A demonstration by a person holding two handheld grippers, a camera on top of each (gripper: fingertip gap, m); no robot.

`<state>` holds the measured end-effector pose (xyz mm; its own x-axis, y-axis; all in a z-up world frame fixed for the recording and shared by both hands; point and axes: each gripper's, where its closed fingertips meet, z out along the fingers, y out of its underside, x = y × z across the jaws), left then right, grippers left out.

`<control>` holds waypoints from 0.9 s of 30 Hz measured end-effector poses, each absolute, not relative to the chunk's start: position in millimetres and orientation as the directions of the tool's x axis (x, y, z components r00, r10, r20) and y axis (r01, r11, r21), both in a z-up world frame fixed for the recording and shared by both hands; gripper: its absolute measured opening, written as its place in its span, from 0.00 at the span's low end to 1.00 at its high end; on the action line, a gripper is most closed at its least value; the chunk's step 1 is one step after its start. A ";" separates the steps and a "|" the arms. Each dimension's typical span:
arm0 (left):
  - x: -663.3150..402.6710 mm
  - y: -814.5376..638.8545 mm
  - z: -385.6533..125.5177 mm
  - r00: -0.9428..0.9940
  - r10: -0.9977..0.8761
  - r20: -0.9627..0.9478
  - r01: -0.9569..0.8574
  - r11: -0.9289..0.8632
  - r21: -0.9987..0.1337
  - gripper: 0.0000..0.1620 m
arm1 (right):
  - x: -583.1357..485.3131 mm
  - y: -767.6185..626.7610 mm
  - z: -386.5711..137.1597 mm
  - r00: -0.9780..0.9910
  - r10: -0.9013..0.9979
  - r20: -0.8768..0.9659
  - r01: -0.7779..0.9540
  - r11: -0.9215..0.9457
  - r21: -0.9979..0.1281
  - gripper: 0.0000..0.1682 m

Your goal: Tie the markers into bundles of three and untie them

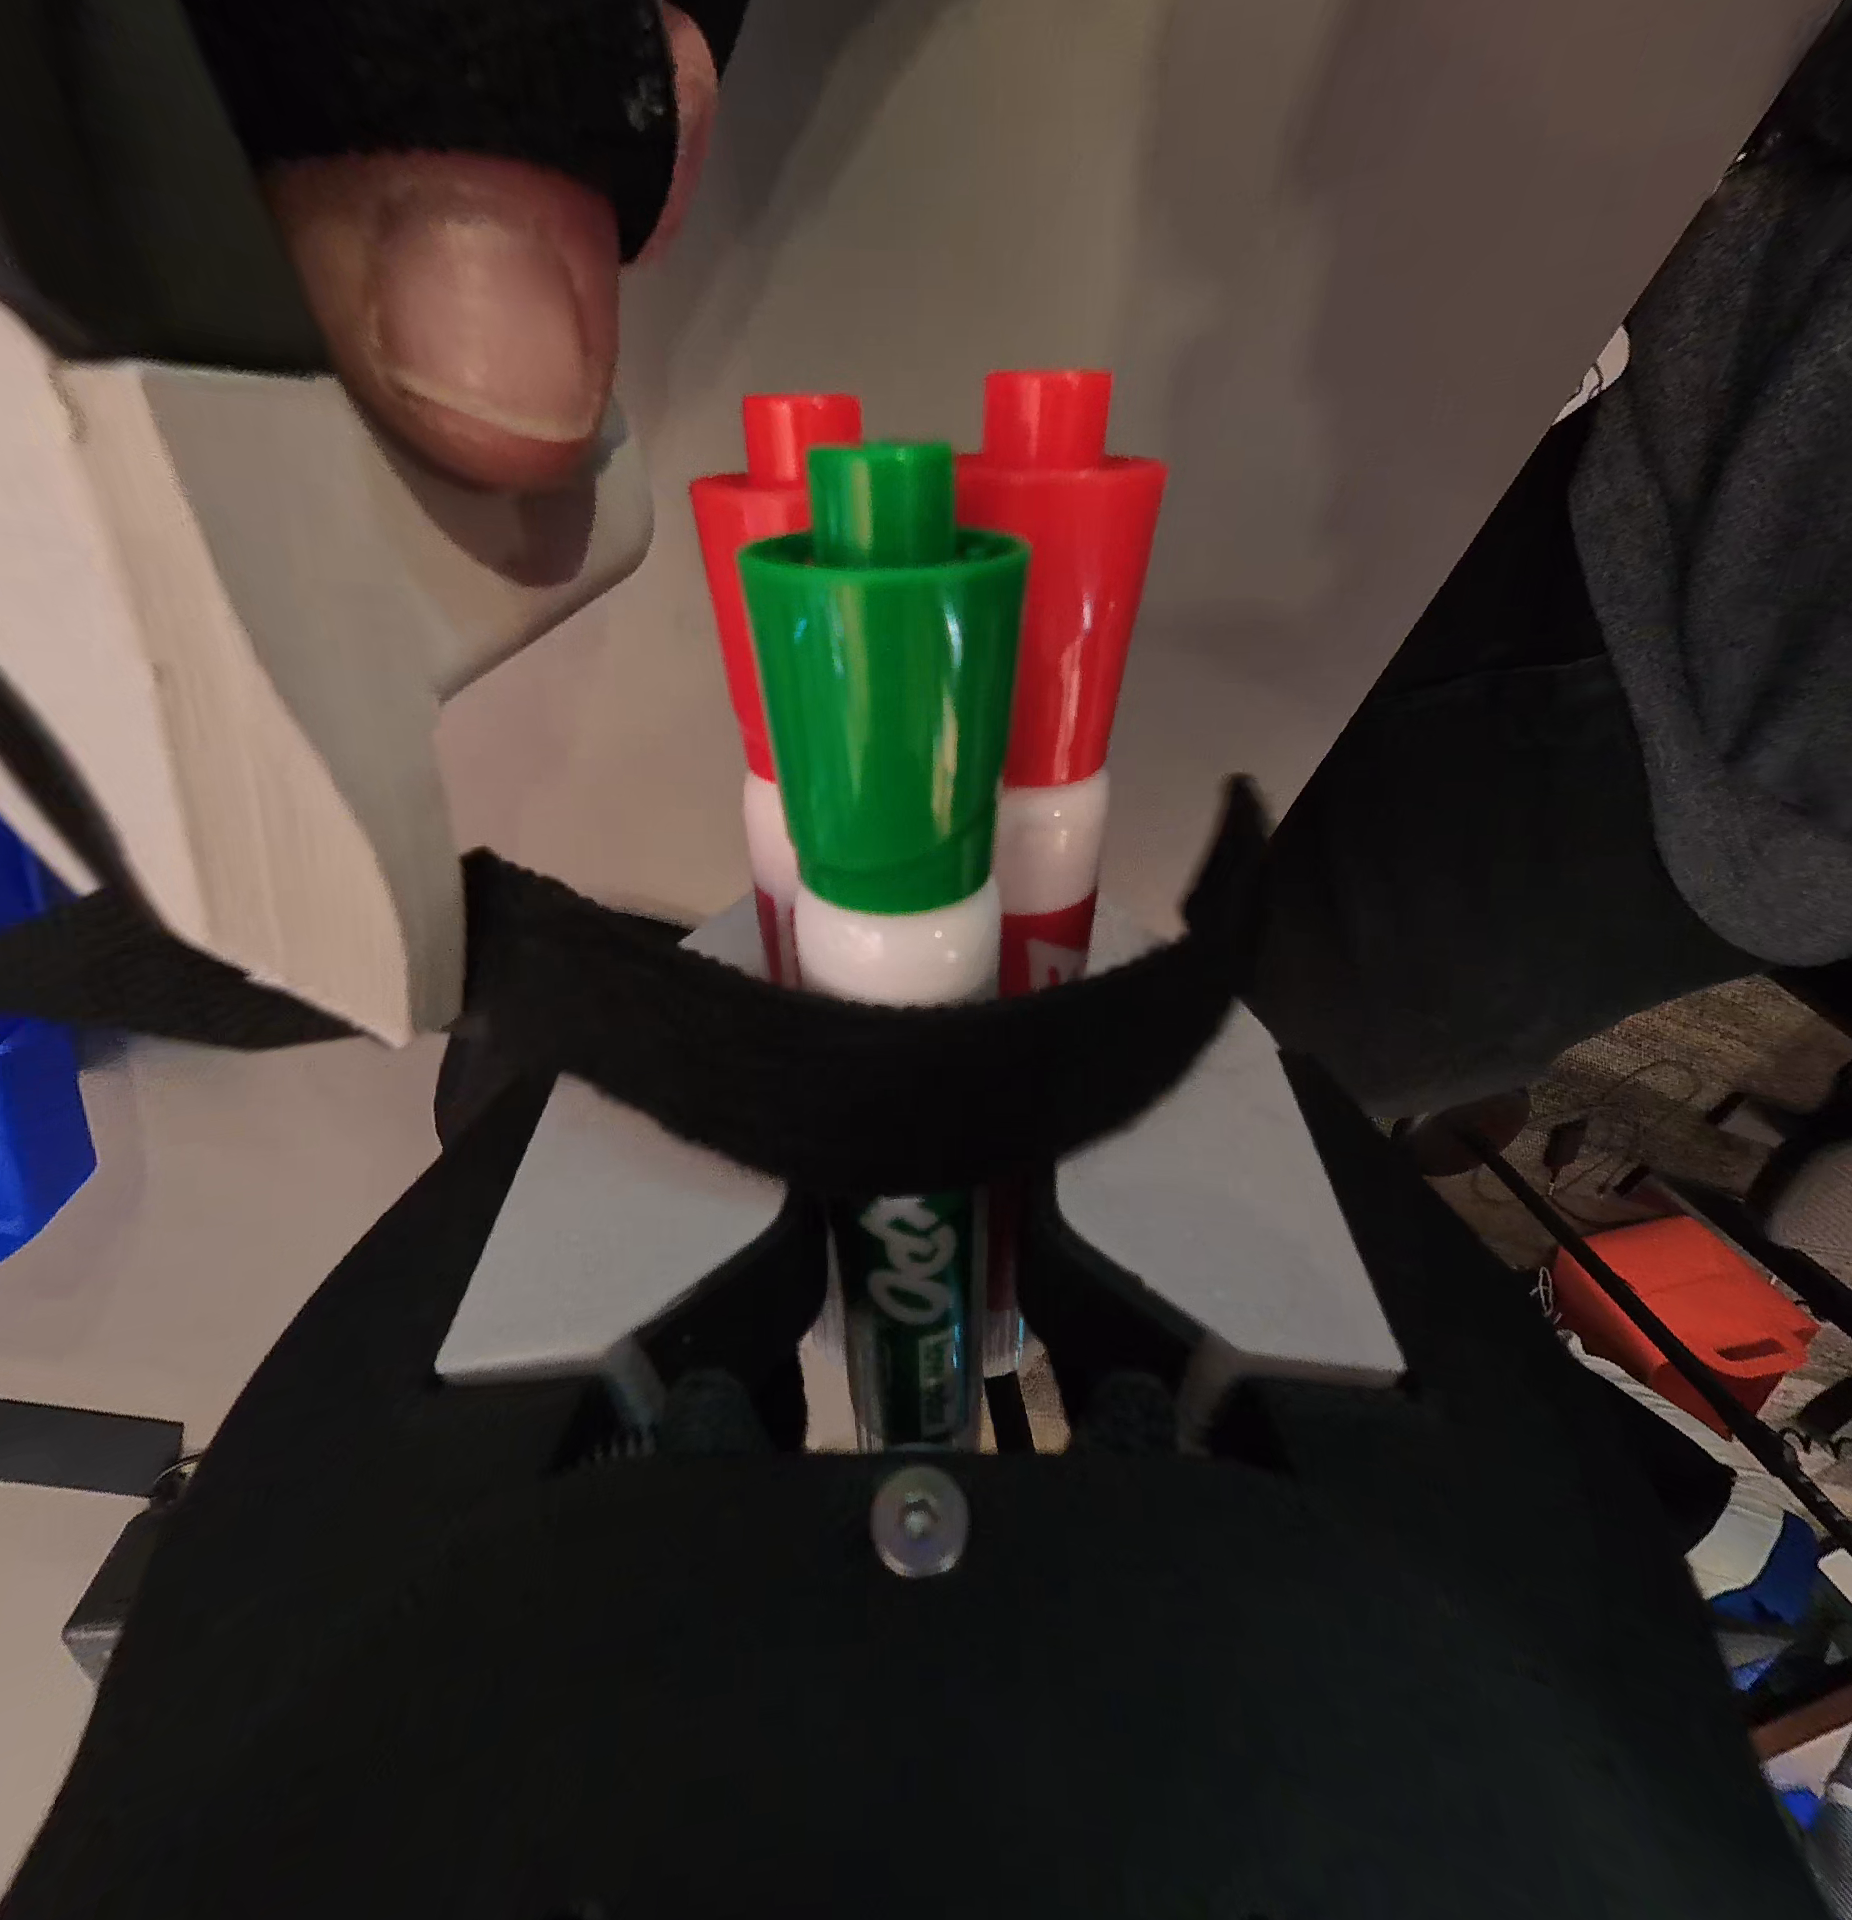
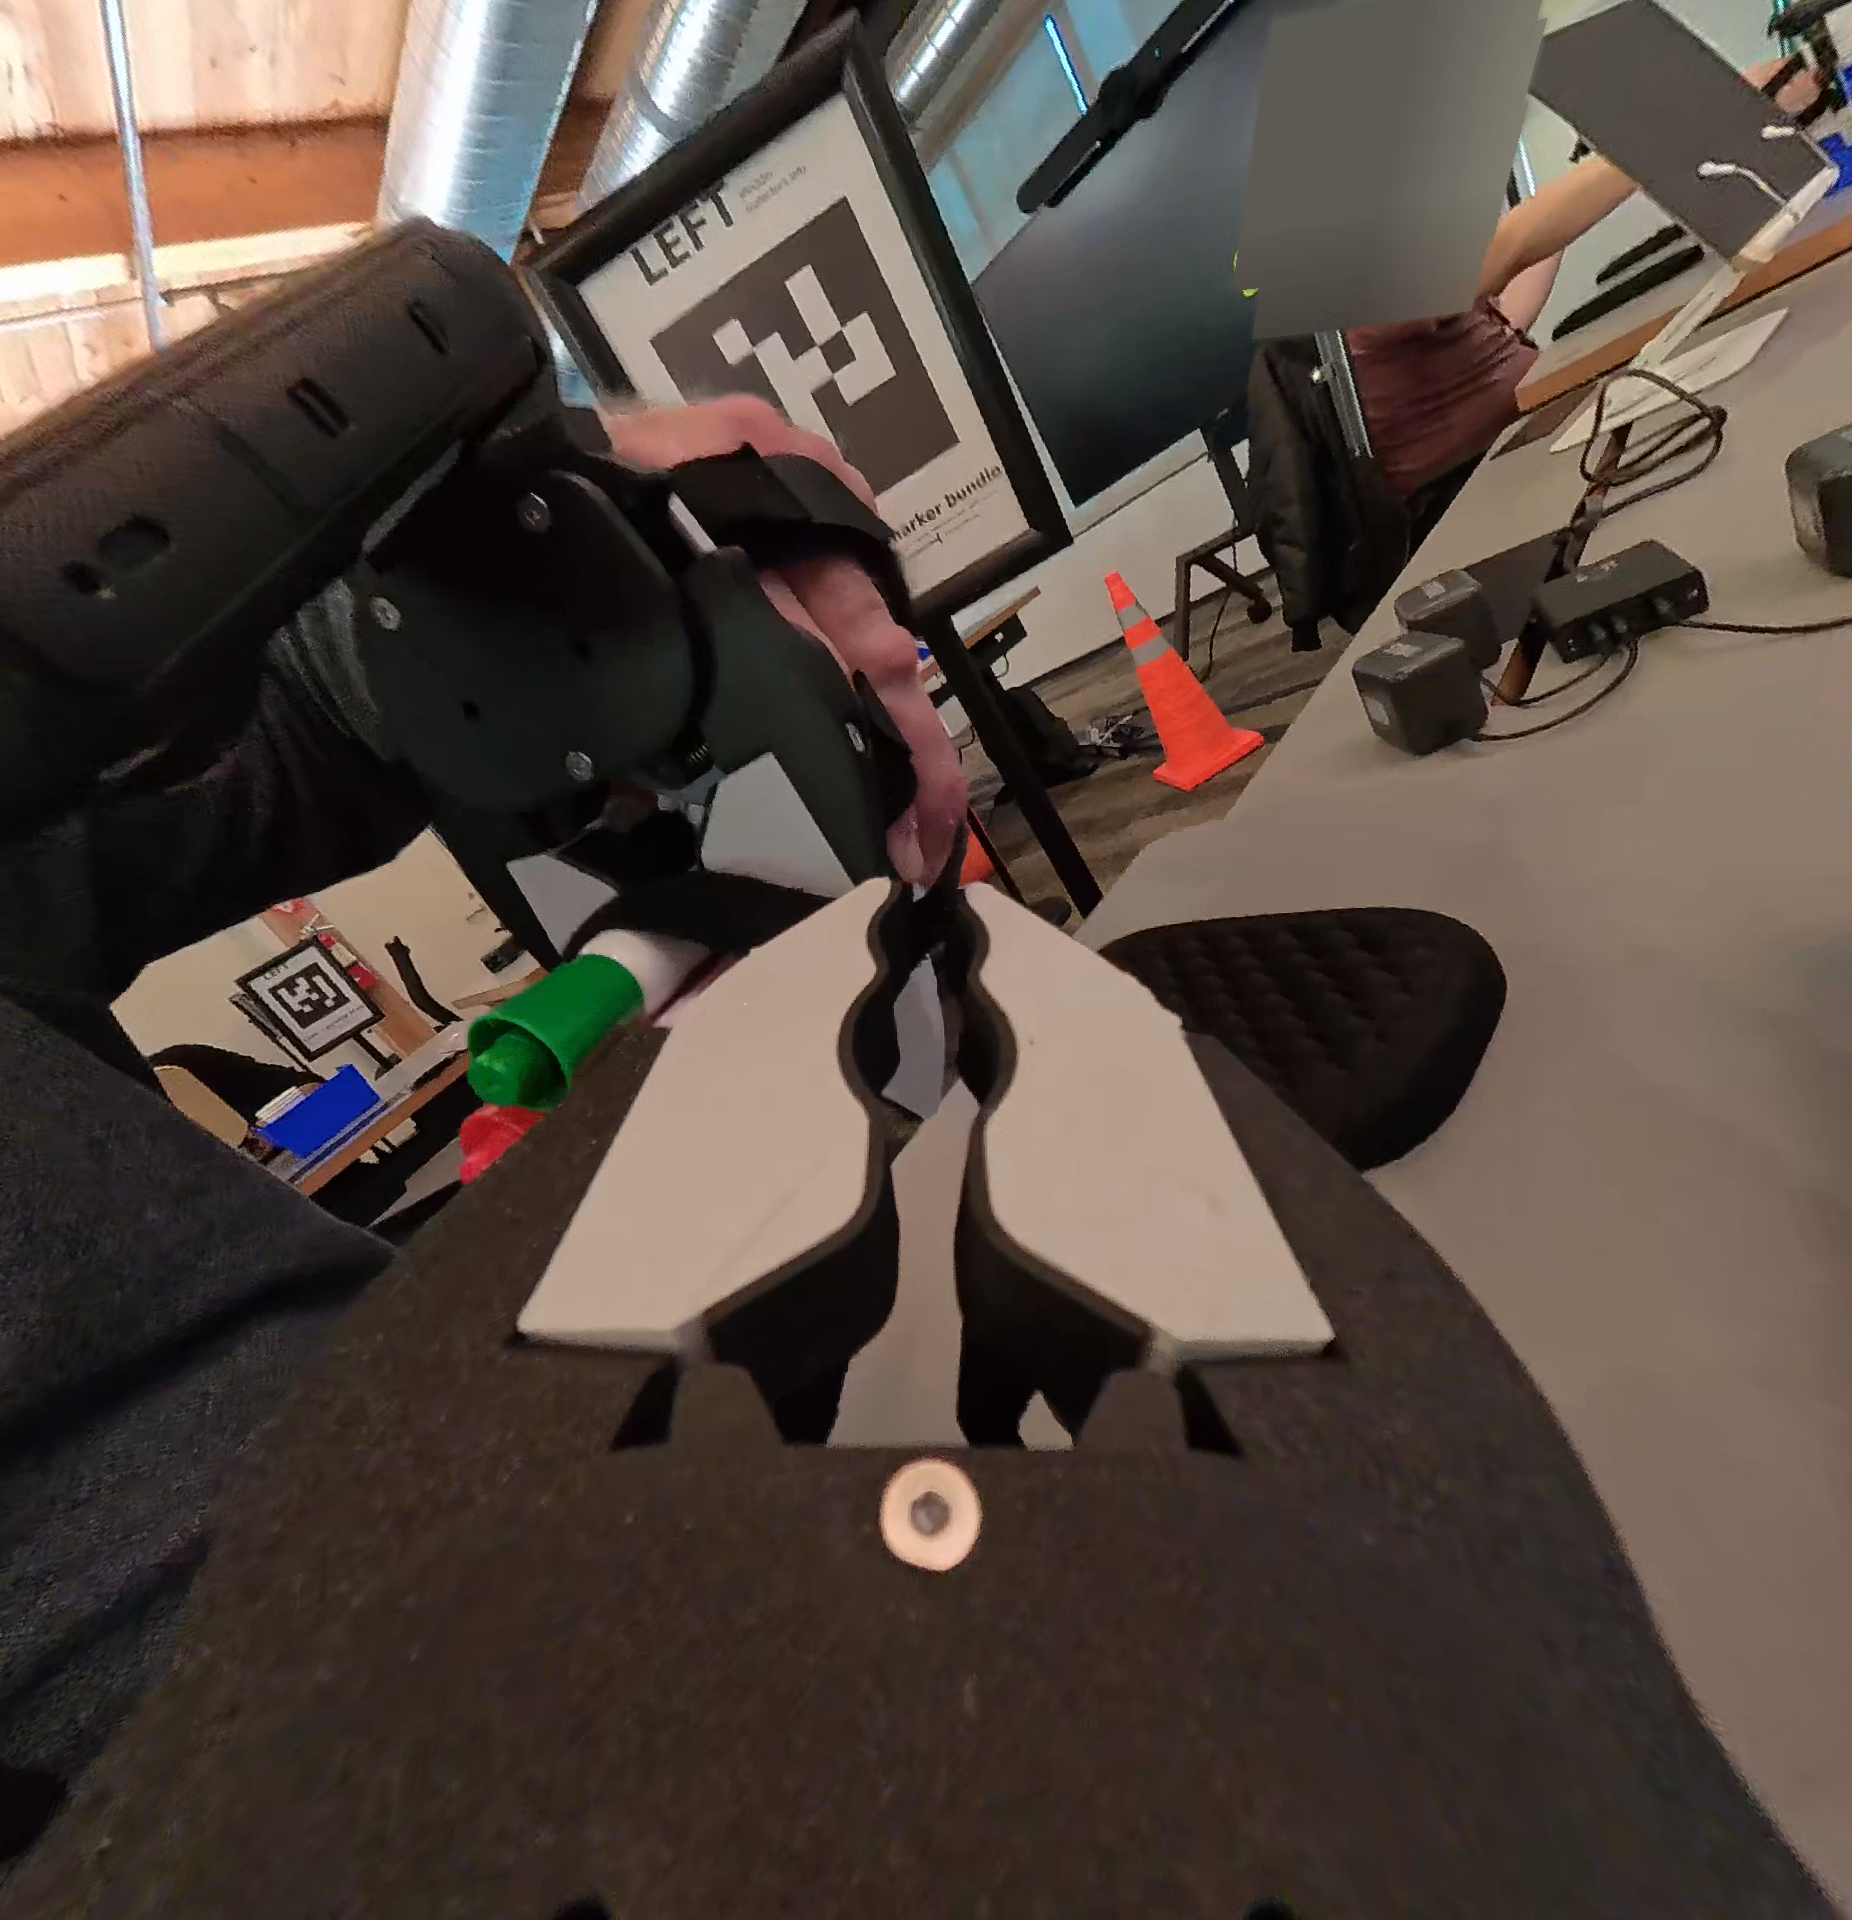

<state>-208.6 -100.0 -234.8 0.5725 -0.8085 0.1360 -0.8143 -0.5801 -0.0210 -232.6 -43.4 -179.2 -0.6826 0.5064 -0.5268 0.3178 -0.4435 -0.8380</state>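
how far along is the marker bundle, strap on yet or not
Done: three markers, one green and two red, are gathered and clamped in the left gripper. In hand: the black strap curves across their front, and the right gripper pinches its end. Left: the strap looks loose, not closed, so cinching it remains, then untying.

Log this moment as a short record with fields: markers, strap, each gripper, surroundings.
markers: one green marker and two red markers, caps pointing away from the camera, bunched together
strap: black strap looped around the barrels below the caps
left gripper: left gripper shut on the bundle
right gripper: right gripper pinching the strap's end, jaws nearly closed
surroundings: grey table, orange cone on the floor
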 end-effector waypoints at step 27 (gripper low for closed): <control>-209.6 -92.6 -232.8 0.579 -0.803 0.142 -0.807 -0.589 -0.037 0.26 | -232.5 -44.7 -198.2 -0.684 0.495 -0.536 0.318 -0.459 -0.830 0.20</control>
<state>-209.6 -92.6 -232.8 0.5794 -0.8025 0.1423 -0.8071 -0.5892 -0.0369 -232.5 -44.7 -198.2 -0.6836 0.4953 -0.5362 0.3184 -0.4587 -0.8296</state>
